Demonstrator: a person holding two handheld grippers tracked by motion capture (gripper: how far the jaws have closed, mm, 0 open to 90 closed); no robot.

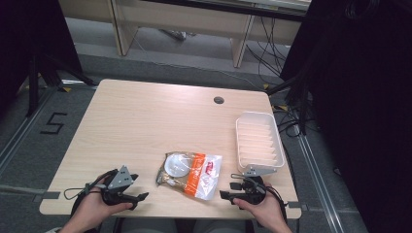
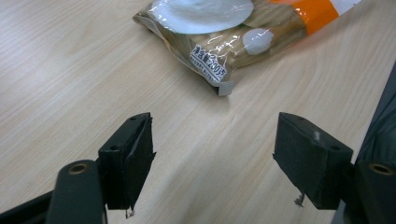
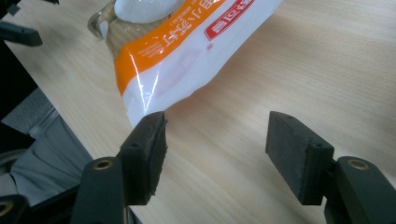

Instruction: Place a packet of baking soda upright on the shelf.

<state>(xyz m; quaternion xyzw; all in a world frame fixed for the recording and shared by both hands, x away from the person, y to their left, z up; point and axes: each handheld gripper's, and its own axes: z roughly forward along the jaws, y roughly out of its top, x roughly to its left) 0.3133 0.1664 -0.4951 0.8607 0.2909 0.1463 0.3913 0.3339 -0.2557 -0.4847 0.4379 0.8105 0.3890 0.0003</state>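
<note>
Orange-striped snack bag (image 1: 190,174) lies between the left tool (image 1: 141,197) and right tool (image 1: 224,195), both spread wide.

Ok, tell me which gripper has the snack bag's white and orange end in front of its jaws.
The right gripper: its view shows the snack bag's white and orange end just past its jaws. The left gripper faces the bag's clear, brown end.

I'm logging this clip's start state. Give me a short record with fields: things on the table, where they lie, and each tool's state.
table: light wood
snack bag: lying flat near the front edge, between the two tools
tray: white, ribbed, empty, at the right side
left tool: open, holding nothing, beside the bag
right tool: open, holding nothing, beside the bag
</note>
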